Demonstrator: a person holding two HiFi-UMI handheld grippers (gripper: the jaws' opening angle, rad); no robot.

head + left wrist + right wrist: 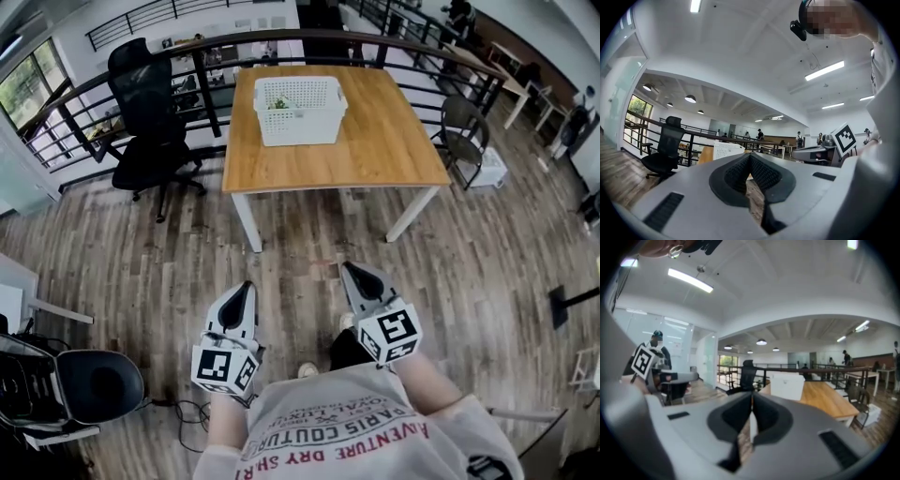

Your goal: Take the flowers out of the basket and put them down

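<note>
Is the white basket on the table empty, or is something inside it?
Not empty: the head view shows something green, probably the flowers, inside the basket. Details are too small to tell.

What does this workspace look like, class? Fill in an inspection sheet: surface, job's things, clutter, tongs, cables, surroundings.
Surface: wooden table, bare apart from the basket.
Job's things: basket stands toward the table's far side; flowers show as a bit of green inside.
Clutter: nothing seen.
Tongs: left tongs and right tongs both shut, empty, well short of the table.
Cables: loose cables on the floor near the left tongs.
Surroundings: black office chair left of the table, railing behind it.
</note>
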